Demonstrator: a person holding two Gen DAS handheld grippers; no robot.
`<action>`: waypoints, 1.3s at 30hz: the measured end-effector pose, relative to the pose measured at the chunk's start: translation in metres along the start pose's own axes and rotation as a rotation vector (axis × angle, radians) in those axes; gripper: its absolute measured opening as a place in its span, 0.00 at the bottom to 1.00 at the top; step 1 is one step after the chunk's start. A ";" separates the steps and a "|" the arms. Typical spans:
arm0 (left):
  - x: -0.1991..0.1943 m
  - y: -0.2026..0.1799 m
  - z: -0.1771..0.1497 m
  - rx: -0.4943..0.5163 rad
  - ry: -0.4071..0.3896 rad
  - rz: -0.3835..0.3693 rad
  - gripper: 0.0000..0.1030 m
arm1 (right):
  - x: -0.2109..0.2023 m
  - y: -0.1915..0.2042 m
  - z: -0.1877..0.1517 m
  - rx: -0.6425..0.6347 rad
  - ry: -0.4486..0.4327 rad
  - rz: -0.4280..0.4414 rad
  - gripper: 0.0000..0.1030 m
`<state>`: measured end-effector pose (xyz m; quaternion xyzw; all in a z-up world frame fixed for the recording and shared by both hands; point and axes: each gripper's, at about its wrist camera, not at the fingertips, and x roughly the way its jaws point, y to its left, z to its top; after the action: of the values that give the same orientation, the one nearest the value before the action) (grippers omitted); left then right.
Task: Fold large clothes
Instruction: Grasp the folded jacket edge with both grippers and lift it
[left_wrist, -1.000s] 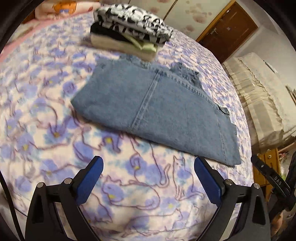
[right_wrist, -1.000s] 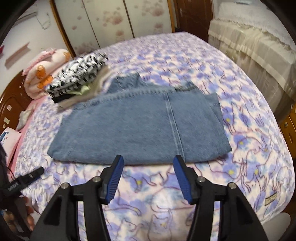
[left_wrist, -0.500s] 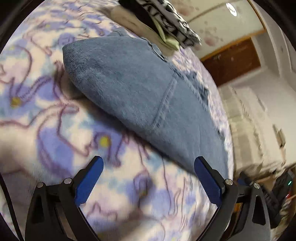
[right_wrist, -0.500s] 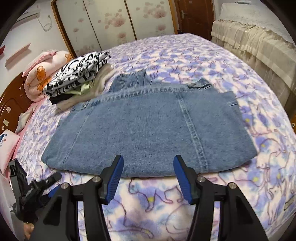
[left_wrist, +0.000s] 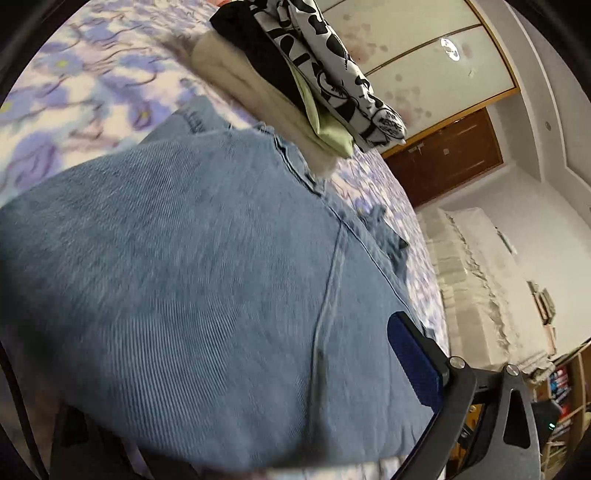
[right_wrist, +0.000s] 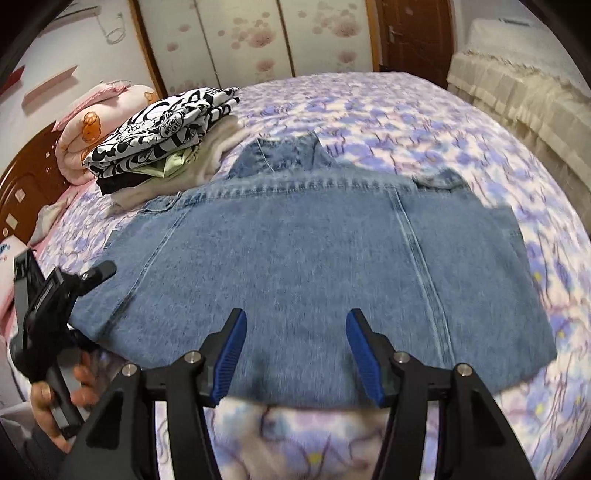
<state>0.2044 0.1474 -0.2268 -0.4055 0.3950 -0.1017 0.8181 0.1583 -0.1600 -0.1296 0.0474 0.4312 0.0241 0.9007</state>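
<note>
The partly folded blue denim garment (right_wrist: 314, 266) lies flat on the bed with the lilac cat-print cover (right_wrist: 424, 122), directly ahead of my right claw (right_wrist: 295, 354) and spreading to both sides of it. My right claw hangs released over the near hem, its blue pads apart with nothing pinched between them.

My left claw (left_wrist: 229, 417) is at the garment's left corner. Only one blue pad (left_wrist: 413, 362) shows; denim covers the rest, so I cannot tell whether it grips.

Handling, in my judgement: thick denim, fairly heavy, soft but holding a crease, not slippery or fragile. Several layers are stacked, so a hold should bite through the whole thickness at the near hem, one claw towards each corner.

The right wrist view shows the full outline, the seams, and my hand (right_wrist: 62, 402) around the left tool. The left wrist view shows only close weave and one seam, but gives the side of the stack of folded clothes topped by a black-and-white print (left_wrist: 295, 74), beyond the garment's far edge.
</note>
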 end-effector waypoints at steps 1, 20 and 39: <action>0.003 -0.002 0.002 0.002 -0.009 0.014 0.93 | 0.002 0.002 0.004 -0.015 -0.011 -0.003 0.55; -0.034 -0.143 -0.020 0.509 -0.191 0.263 0.11 | 0.103 0.006 0.028 -0.117 0.204 0.055 0.01; 0.136 -0.313 -0.224 1.106 0.278 0.200 0.26 | -0.060 -0.242 -0.020 0.376 0.106 -0.118 0.01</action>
<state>0.1800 -0.2531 -0.1514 0.1386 0.4234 -0.2676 0.8544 0.1058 -0.4044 -0.1208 0.1880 0.4770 -0.1071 0.8519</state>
